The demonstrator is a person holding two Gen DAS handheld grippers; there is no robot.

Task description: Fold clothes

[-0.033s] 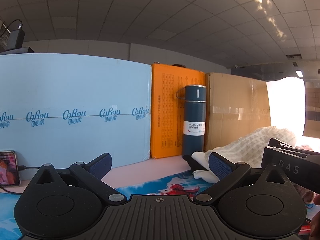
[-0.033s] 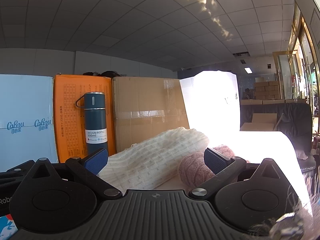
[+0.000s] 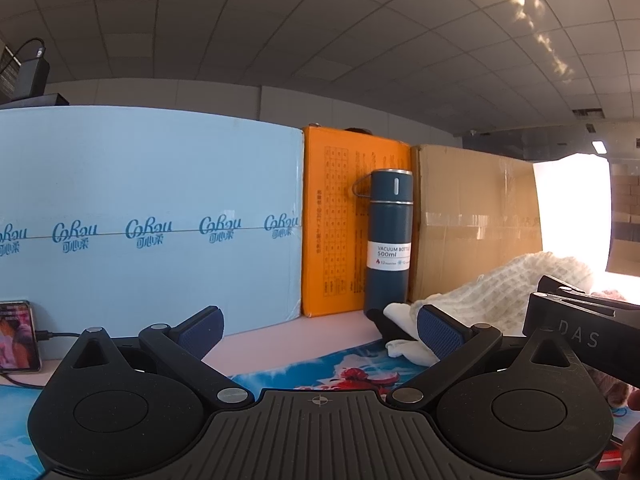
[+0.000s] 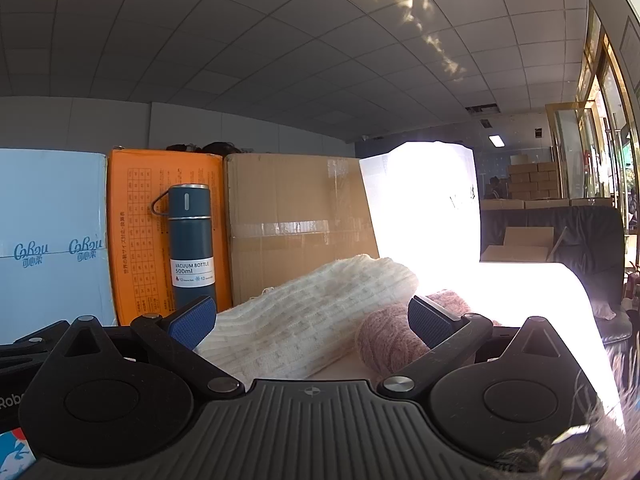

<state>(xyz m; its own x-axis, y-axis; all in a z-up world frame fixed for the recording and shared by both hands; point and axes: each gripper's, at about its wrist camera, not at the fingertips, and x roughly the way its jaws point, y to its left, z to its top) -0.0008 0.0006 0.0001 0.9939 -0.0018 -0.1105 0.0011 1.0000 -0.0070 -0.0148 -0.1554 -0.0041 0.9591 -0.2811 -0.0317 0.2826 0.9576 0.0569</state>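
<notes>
A cream waffle-knit garment lies bunched on the table, straight ahead of my right gripper. The gripper is open, and its blue pads stand wide on either side without touching the cloth. A pink fuzzy knit lies beside the cream one, just in front of the right pad. In the left wrist view the cream garment sits off to the right. My left gripper is open over the printed mat with nothing between its fingers. The right gripper's black body shows at the right edge.
A dark blue vacuum bottle stands upright at the back against an orange box. A light blue box and a cardboard box flank it. A phone on a cable leans at the far left. Sun glare washes out the right side.
</notes>
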